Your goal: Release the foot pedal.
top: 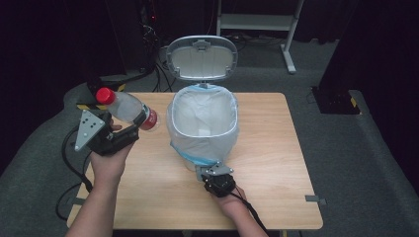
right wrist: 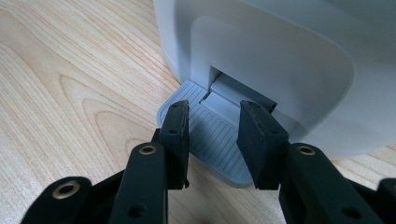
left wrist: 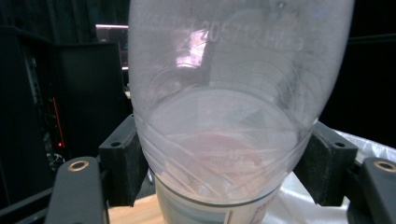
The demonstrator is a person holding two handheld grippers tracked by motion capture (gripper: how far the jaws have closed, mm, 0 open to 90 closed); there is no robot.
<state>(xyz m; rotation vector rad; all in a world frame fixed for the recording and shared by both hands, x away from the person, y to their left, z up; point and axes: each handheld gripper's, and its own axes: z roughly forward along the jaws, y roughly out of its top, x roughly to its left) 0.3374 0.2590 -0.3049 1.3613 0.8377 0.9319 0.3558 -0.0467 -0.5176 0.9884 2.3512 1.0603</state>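
A clear plastic bottle with a red cap and a red label lies tilted in my left gripper, held above the table left of the bin. In the left gripper view the bottle fills the space between both pads, and the left gripper is shut on it. A small white pedal bin with a white liner stands mid-table, its lid raised. My right gripper is at the bin's front base. Its jaws stand a little apart over the grey pedal, and the right gripper holds nothing.
The wooden table has bare surface to the right of the bin and in front of it. Beyond the table are cables on the grey floor, a white frame and a dark stand at the right.
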